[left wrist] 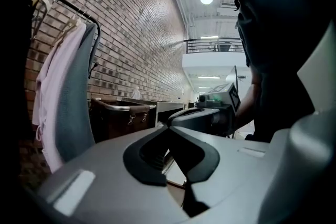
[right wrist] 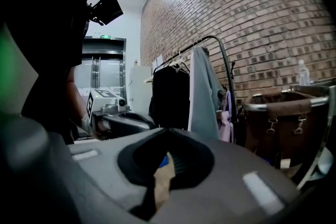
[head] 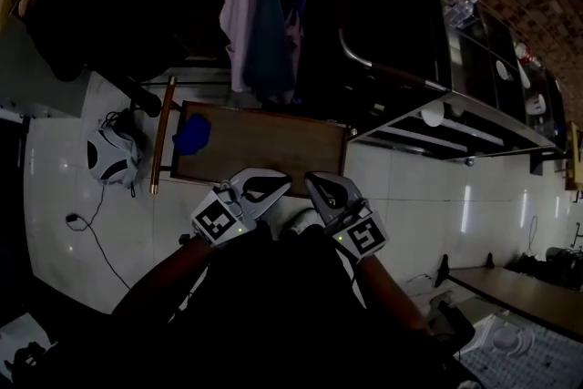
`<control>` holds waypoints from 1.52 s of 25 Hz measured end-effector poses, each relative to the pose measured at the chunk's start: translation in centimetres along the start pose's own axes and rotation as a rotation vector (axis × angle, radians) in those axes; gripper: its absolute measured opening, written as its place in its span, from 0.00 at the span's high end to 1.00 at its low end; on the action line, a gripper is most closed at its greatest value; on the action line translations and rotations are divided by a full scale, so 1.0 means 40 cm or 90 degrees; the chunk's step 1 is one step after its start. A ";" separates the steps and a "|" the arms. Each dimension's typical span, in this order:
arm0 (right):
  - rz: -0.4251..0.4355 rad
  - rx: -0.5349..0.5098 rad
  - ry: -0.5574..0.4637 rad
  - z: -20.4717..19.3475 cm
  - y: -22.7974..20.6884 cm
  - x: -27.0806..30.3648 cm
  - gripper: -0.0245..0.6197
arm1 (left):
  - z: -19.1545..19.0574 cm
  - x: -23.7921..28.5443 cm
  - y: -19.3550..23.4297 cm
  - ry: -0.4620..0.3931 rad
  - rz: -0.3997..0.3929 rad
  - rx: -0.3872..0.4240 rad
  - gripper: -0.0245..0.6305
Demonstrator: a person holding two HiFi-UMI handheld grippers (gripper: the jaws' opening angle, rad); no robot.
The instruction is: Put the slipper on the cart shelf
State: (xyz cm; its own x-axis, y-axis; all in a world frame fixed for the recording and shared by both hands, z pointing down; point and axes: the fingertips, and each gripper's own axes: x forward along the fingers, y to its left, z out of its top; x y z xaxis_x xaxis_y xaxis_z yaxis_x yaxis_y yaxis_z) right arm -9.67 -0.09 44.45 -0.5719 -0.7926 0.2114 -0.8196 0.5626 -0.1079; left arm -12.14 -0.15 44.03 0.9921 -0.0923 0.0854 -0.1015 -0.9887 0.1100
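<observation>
A crumpled-looking blue slipper lies on the flat, brown, rectangular wooden cart shelf, at the board's nine o'clock end, just inside its left edge. Dim light hides finer detail.

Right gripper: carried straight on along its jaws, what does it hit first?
Probably the black garment hanging on the rack. The right gripper, jaws shut, points nearly level, so it looks set to pass over the wooden board and blue slipper lying below its line. Depth is unclear.
</observation>
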 end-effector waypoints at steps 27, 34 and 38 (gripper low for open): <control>0.021 -0.013 -0.016 0.038 -0.007 -0.076 0.96 | 0.031 0.086 -0.067 0.016 -0.009 0.015 0.96; 0.026 -0.014 -0.020 0.042 0.004 -0.076 0.96 | 0.032 0.074 -0.066 0.026 -0.004 0.008 0.96; 0.030 -0.015 -0.019 0.028 0.010 -0.080 0.96 | 0.016 0.069 -0.071 0.027 -0.006 0.017 0.96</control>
State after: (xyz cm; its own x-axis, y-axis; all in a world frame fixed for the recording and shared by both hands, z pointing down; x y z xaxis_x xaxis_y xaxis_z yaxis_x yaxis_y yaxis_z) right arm -8.20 2.43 42.62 -0.6109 -0.7714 0.1778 -0.7909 0.6047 -0.0938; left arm -9.06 2.31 43.31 0.9888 -0.0780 0.1269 -0.0890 -0.9925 0.0838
